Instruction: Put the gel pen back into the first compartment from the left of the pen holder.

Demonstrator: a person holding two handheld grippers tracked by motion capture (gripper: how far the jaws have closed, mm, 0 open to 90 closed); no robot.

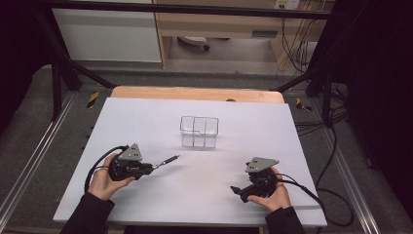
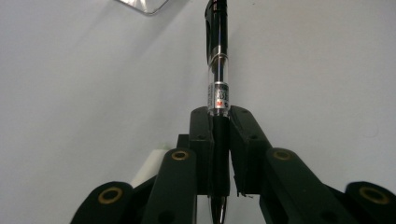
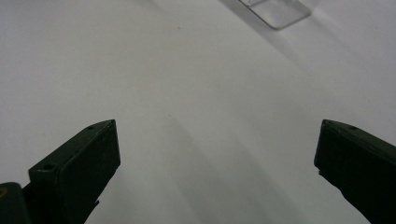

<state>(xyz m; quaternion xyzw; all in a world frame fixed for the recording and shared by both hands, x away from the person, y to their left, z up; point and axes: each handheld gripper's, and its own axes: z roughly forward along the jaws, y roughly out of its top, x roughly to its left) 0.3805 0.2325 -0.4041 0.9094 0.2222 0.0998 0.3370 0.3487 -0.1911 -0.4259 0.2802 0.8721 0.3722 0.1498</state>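
The left hand-held gripper (image 2: 219, 140) pinches a pen (image 2: 218, 88) near its tip, most of the barrel jutting above the counter (image 1: 146, 195); it could pivot or slip. The right hand-held gripper (image 3: 217, 154) is spread, empty. Farther off, the clear bin (image 1: 198, 131) could tip if bumped.

Table (image 1: 146, 122): 1 white top over a wooden board, whose edge shows along the far side. Lying on it: 1 clear box (image 1: 198, 131), open-topped, divided into compartments, upright, set past the middle toward the far edge, well apart from every table edge.
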